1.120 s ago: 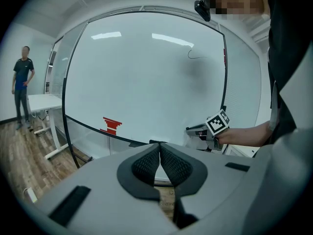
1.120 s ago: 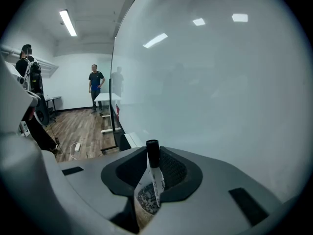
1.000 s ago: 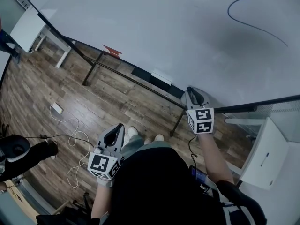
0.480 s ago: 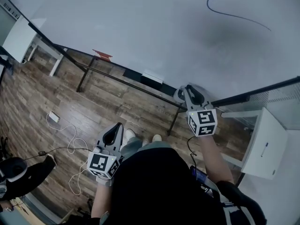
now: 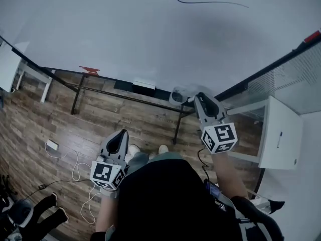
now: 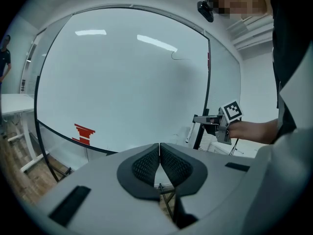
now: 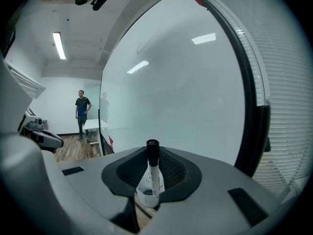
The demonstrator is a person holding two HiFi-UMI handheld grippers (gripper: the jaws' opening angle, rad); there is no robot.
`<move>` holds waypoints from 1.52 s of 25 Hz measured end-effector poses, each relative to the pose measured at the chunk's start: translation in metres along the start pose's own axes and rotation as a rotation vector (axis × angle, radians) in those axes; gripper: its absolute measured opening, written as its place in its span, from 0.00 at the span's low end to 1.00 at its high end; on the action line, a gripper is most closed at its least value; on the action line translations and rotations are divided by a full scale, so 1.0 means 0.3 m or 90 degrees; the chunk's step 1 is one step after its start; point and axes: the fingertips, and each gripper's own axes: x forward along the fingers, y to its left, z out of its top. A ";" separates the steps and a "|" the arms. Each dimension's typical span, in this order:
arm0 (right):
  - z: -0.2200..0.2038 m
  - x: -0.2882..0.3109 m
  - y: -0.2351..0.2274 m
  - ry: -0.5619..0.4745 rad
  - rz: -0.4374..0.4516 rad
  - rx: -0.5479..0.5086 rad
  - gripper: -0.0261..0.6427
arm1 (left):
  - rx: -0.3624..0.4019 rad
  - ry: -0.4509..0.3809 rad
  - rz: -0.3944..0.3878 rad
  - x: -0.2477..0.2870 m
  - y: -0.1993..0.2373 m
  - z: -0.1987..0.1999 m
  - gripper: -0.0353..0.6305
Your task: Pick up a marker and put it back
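Marker held up before the whiteboard (image 5: 120, 39)
The whiteboard stands on a dark-framed stand over a wood-plank floor (image 5: 100, 119). The right gripper (image 7: 152, 164) is clamped on a white marker (image 7: 150, 180), whose black cap sticks out past the pads toward the board's right edge. The left gripper (image 6: 160, 156), lower and well apart, has its pads pressed together on nothing.

Nothing I can actually read here; the print on the marker (image 7: 150, 180) is just tiny blurry specks.
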 end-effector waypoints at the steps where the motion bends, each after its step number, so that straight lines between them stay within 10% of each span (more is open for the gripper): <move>1: 0.003 -0.025 -0.004 -0.005 -0.007 0.005 0.18 | 0.004 0.000 -0.010 0.010 -0.009 0.004 0.08; 18: -0.082 -0.304 0.020 0.007 -0.069 0.058 0.18 | 0.044 -0.002 -0.127 0.127 -0.147 0.050 0.08; 38: -0.025 -0.113 0.062 -0.005 0.006 0.031 0.18 | 0.011 0.000 -0.006 -0.015 0.001 -0.006 0.08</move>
